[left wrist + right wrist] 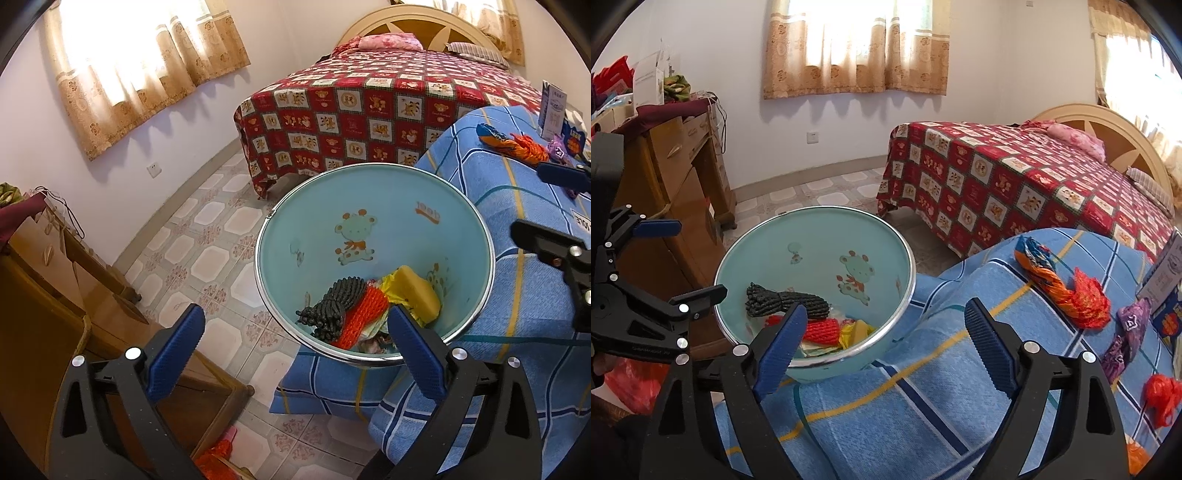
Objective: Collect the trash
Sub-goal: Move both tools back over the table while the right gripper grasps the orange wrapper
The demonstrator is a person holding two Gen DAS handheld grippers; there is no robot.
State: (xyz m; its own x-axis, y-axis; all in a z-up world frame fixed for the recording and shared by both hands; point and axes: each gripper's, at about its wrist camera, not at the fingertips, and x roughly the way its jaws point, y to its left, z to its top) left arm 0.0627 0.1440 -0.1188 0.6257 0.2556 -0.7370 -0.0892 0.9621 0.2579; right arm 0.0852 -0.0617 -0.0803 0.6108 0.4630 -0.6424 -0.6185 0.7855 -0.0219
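Observation:
A light blue trash bin (369, 206) with a metal rim stands beside the blue checked table; it also shows in the right wrist view (820, 236). It holds a black foam net (332, 306), an orange-red net (364, 317) and a yellow sponge (417, 291). My left gripper (295, 328) is open and empty above the bin's near rim. My right gripper (886, 325) is open and empty over the table edge next to the bin. On the table lie an orange wrapper (1045, 277), a red net (1089, 302), a purple wrapper (1126, 332) and a red bag (1161, 395).
A bed with a red patterned cover (1015, 184) stands behind the table. A wooden dresser (676, 184) is on the left. A carton (552, 110) and a box (1167, 317) stand on the blue checked table (923, 387). Tiled floor (207, 236) lies between.

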